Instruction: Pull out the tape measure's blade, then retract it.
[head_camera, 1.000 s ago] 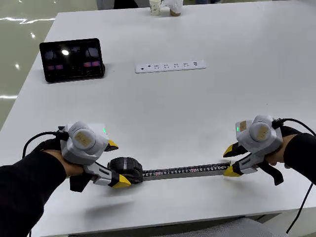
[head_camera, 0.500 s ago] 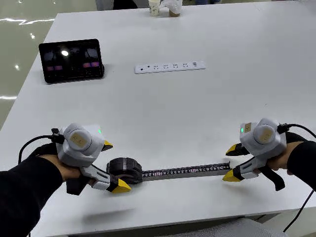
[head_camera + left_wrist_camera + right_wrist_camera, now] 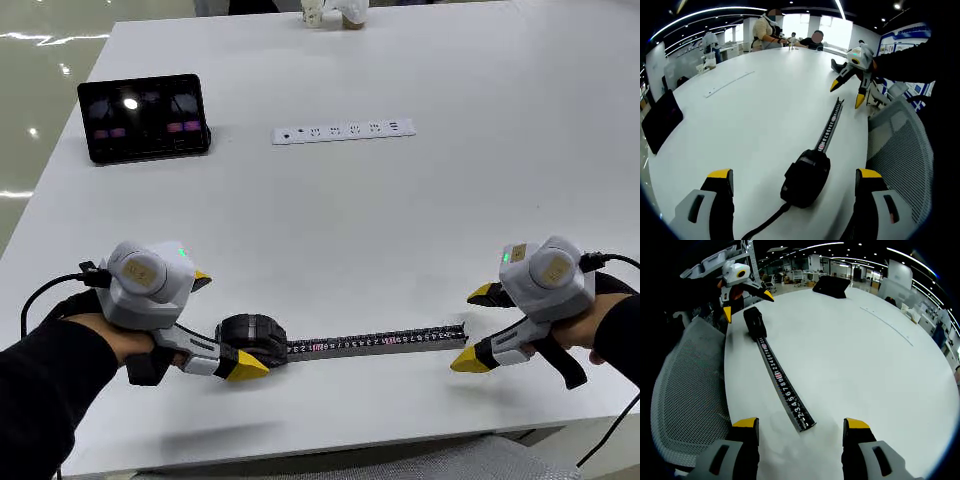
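Starting on the left: the left gripper (image 3: 224, 321) has its jaws spread wide. The black tape measure case (image 3: 252, 340) sits on the white table (image 3: 400, 230) just ahead of the tips, roughly between them, and nothing is touching it as far as I can tell. The blade (image 3: 375, 343) runs flat along the table to the right, numbers up. Its end stops just short of the right gripper (image 3: 472, 327), which is also wide open with nothing in it.

So I'd say the pull-out half looks done and the retract is what's left. Next up is probably closing the left jaws on the case to steady it, then getting the blade to feed back in. I can't make out a lock or release from here.
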### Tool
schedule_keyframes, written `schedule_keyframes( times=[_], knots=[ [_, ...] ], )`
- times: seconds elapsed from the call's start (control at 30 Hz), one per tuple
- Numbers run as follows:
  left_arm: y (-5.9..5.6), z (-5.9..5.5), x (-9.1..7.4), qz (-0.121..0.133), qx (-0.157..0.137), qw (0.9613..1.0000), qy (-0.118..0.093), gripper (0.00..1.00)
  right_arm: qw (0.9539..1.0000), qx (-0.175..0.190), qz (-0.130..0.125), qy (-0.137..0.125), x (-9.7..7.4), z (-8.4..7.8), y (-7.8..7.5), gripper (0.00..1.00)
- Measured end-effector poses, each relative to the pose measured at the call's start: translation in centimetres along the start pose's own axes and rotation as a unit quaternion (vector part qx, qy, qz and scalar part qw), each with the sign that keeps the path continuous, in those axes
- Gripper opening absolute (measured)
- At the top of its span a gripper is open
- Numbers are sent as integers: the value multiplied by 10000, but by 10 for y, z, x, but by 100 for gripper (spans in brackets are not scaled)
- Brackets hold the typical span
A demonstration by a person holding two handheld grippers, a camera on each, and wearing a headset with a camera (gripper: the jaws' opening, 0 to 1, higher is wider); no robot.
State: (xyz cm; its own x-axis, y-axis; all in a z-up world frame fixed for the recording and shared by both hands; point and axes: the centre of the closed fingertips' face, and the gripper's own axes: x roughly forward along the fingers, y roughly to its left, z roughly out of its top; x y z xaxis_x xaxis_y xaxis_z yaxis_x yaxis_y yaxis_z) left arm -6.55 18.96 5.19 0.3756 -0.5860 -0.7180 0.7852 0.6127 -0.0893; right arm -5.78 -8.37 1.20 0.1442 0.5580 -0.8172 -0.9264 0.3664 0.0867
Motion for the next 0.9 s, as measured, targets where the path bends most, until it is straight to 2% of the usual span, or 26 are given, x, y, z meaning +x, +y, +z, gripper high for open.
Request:
schedule_keyframes(
  times=[0.07,0.13,0.33,0.37,0.43,0.6,0.9],
  knots=[
    [3,-2,-2,80,-87,9999,-8,99,9999,7,-52,-95,-2,2,0,70],
    [4,-2,-5,112,-341,9993,-129,99,9998,76,-125,-144,-4,2,-1,72],
    [11,-9,-17,342,-540,9973,-354,99,9987,264,-298,-308,-8,0,-4,81],
    [13,-10,-18,385,-566,9970,-363,99,9986,277,-314,-334,-8,-1,-5,81],
    [17,-19,-21,501,-729,9958,-236,99,9983,287,-346,-367,-9,-2,-5,81],
    [25,-25,-29,702,-811,9938,-290,99,9972,290,-467,-507,-12,1,-6,84],
    [30,-24,-43,927,-891,9901,-557,99,9953,412,-569,-663,-20,-2,-9,91]
  ],
)
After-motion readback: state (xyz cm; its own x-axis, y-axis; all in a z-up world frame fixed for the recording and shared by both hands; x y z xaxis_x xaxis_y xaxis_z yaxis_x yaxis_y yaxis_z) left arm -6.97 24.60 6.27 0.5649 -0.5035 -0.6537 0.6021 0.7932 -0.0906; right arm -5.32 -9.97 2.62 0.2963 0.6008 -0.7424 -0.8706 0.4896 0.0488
